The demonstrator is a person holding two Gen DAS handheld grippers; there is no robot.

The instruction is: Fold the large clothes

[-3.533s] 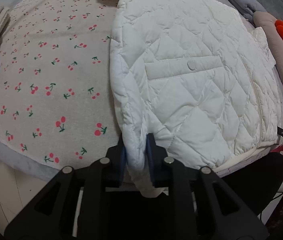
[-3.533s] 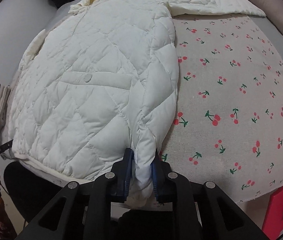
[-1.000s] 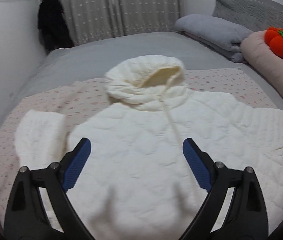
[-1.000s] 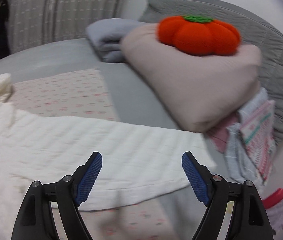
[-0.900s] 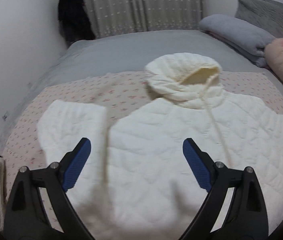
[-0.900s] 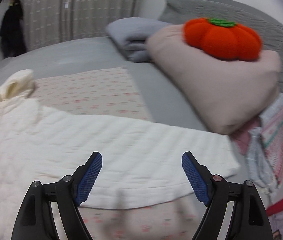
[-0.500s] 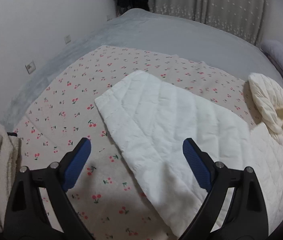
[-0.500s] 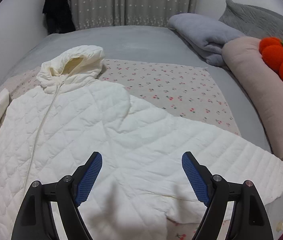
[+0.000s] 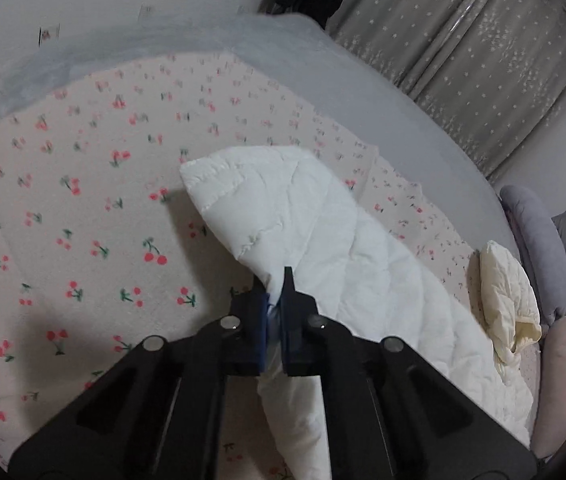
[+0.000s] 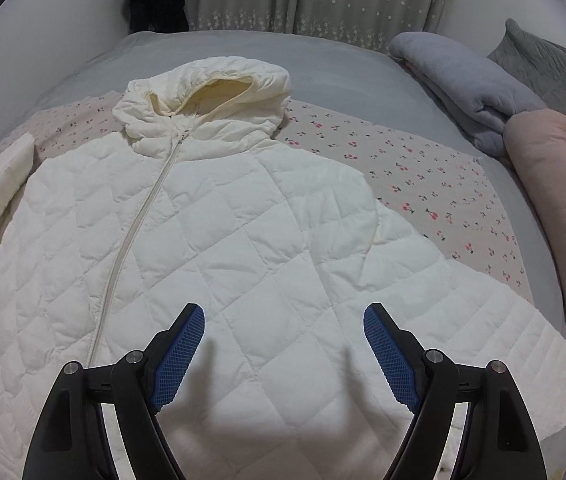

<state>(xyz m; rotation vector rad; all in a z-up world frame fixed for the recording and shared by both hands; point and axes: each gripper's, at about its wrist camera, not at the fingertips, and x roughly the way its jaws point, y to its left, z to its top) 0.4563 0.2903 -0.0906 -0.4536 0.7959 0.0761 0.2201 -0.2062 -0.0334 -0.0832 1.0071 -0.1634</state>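
Quilted white hooded jacket (image 10: 243,216) was laid front-up and zipped on the cherry-print sheet (image 9: 83,216) of the bed, hood (image 10: 211,84) toward the curtains, so that both sleeves could be reached from the near edge. The left sleeve (image 9: 283,208) was pinched near its cuff by the left tongs (image 9: 275,312), pressed together on the fabric, apparently so it could be carried across the body. The right tongs (image 10: 283,344) were held spread above the chest panel, gripping nothing, probably placed for the right sleeve (image 10: 483,320).
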